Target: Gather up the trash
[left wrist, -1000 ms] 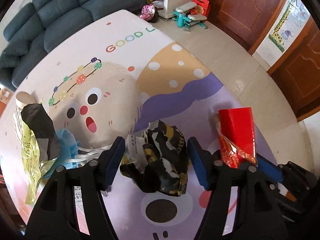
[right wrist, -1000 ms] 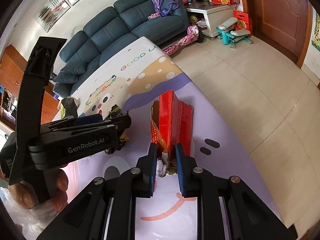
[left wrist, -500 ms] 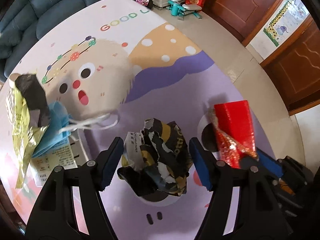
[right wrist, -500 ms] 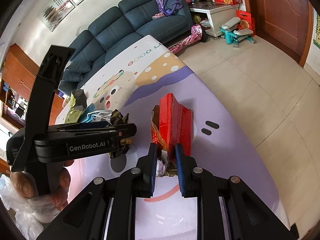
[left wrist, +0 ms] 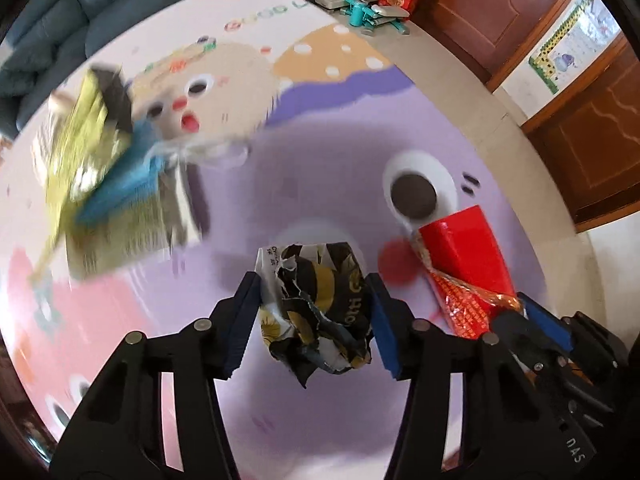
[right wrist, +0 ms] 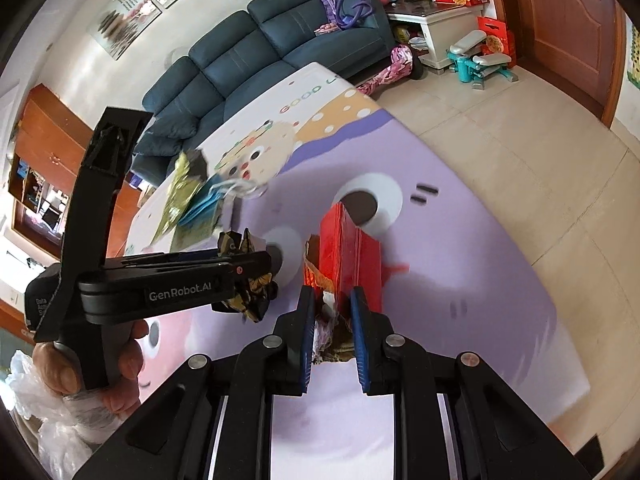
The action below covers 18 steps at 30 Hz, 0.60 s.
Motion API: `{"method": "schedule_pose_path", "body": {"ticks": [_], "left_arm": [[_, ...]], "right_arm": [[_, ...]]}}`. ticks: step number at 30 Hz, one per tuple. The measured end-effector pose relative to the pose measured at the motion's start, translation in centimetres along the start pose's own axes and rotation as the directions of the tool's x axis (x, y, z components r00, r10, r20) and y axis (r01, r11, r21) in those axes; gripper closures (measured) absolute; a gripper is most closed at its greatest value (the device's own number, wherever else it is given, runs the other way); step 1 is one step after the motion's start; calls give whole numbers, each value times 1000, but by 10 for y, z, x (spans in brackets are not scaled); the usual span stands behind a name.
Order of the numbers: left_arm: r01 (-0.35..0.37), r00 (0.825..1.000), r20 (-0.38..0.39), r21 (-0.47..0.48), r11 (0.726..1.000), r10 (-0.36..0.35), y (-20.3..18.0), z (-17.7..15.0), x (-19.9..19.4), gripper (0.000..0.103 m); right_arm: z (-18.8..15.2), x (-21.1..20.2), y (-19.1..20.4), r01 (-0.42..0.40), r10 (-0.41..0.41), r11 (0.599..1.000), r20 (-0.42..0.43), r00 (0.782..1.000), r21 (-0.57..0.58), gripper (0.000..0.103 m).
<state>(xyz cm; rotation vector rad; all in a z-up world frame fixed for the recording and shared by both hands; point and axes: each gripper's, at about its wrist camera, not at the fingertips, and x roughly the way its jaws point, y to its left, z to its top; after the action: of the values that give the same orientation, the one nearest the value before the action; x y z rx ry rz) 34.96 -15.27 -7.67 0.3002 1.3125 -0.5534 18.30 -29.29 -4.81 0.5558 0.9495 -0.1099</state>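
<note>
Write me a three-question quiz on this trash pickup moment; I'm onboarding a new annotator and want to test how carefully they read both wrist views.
1. True or false: the left gripper is shut on the crumpled black, yellow and white wrapper.
2. What does the right gripper hold?
A. a blue face mask
B. a shiny red foil packet
C. a white cup
3. Fill in: the leftover pile of yellow-green wrapper and blue face mask lies on the ____ play mat.

Key:
1. True; both blue pads press its sides.
2. B, the shiny red foil packet, pinched at its torn end.
3. cartoon-printed.
</note>
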Motion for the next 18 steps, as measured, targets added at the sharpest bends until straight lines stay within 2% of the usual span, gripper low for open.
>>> {"method": "schedule_pose_path", "body": {"ticks": [3,6,10,18], "left_arm": [[6,1000,10,-7,1000,-6,1,-25,-11,55],[44,999,18,-29,999,-43,3,-56,-28,55],[109,993,37,-15,994,-108,-6,-108,-61,55],[168,984,59,16,986,-169,-31,-206,-96,55]], "right_arm": [[-23,-17,5,-13,13,1000,-9,1000,1,86],[-49,-40,12,-31,31,999,-7,999,-8,87],[-88,-71,17,-50,50,999,-12,999,-10,87],[-171,-112,10,-51,52,999,-64,997,8,87]]}}
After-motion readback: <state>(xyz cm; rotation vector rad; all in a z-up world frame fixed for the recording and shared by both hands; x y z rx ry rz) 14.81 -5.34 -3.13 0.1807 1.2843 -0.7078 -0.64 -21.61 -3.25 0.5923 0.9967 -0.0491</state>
